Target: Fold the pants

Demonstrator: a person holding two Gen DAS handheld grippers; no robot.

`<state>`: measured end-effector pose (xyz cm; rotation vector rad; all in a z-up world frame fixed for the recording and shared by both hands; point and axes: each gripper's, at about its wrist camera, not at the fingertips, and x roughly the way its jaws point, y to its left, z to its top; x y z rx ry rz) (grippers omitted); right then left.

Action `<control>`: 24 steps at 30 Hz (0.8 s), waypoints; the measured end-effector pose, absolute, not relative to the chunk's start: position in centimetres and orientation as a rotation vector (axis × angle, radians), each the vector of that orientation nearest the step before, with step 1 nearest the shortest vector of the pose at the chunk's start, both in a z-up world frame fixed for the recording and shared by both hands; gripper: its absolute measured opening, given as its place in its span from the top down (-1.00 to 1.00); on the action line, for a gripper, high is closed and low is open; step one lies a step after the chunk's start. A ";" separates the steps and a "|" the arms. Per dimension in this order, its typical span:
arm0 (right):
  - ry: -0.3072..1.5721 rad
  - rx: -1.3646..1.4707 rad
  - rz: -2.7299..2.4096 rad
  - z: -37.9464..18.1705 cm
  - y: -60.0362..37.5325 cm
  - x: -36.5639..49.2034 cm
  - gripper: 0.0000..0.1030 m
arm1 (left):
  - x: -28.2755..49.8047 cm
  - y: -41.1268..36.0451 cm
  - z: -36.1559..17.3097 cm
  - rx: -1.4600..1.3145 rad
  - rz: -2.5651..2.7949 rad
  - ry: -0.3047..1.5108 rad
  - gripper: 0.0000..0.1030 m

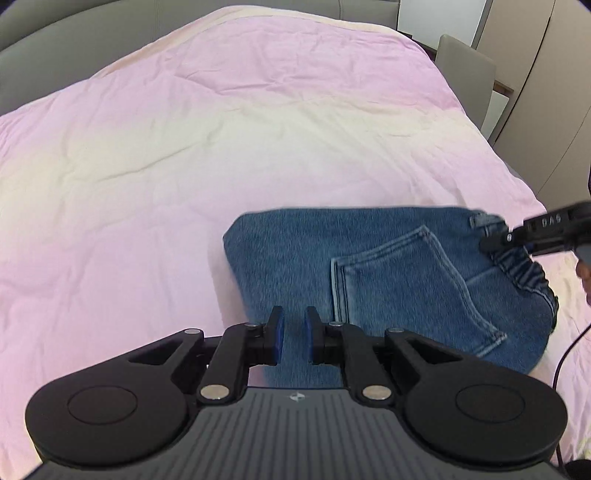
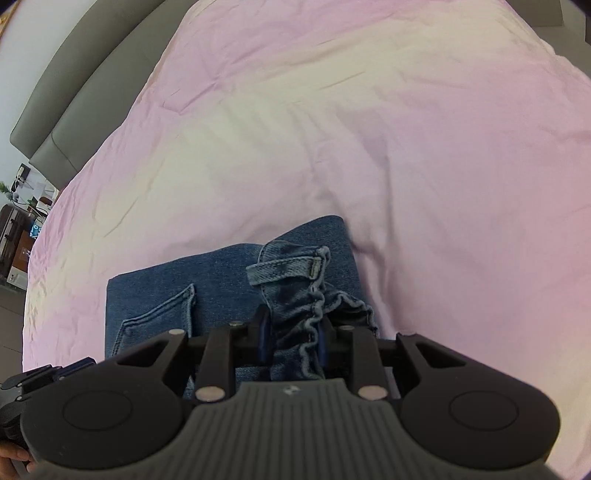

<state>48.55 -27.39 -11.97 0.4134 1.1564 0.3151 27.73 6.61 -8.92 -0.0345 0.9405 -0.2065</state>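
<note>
Folded blue jeans (image 1: pixel 388 280) are seen lying on a pink-covered bed (image 1: pixel 184 147); their gathered waistband is clamped by the right gripper (image 2: pixel 293 338), while the left gripper (image 1: pixel 293 334), nearly closed, apparently holds nothing.

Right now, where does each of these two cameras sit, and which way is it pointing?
Left wrist: rides on the left tool, looking down along it at the jeans on the pink bedspread; the right tool enters at right.
Right wrist: rides on the right tool, which pinches the jeans' waistband; part of a hand shows.
Shared: jeans, bedspread, grey headboard.
</note>
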 end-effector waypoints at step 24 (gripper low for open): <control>1.022 0.038 0.376 -7.5 -24.4 47.4 0.80 | 33.3 5.8 -11.0 -0.075 -0.114 0.943 0.77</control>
